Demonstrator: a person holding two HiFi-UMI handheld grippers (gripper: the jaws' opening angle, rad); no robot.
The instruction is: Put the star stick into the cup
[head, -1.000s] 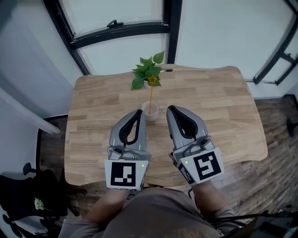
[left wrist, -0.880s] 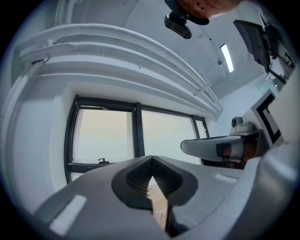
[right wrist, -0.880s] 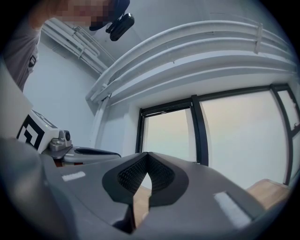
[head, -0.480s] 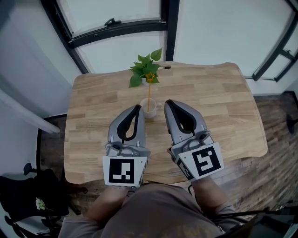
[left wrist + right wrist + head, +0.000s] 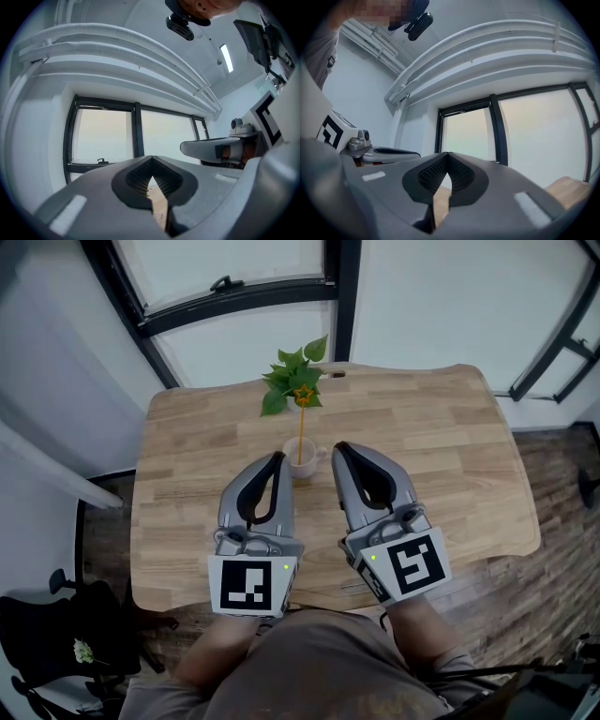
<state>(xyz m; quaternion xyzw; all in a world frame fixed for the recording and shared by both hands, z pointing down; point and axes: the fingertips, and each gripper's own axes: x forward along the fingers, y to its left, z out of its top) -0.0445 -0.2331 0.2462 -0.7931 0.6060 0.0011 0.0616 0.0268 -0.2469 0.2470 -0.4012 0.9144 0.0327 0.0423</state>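
In the head view a white cup [image 5: 300,459] stands on the wooden table [image 5: 187,446], with the star stick [image 5: 302,418] upright inside it, its orange star at the top. My left gripper [image 5: 277,458] sits just left of the cup, shut and empty. On the cup's right, my right gripper [image 5: 339,448] is likewise shut with nothing in it. Both gripper views look up at windows and ceiling; the left gripper [image 5: 151,161] and right gripper [image 5: 446,156] show jaws meeting at the tips.
A small green plant [image 5: 295,381] stands behind the cup near the table's far edge. A window frame [image 5: 234,296] runs beyond the table. Wood floor [image 5: 562,493] lies to the right, a black chair base [image 5: 56,615] at lower left.
Over the last second both grippers and the view shifted slightly; cup, stick and plant stand as before. Since half a second ago nothing has visibly moved.
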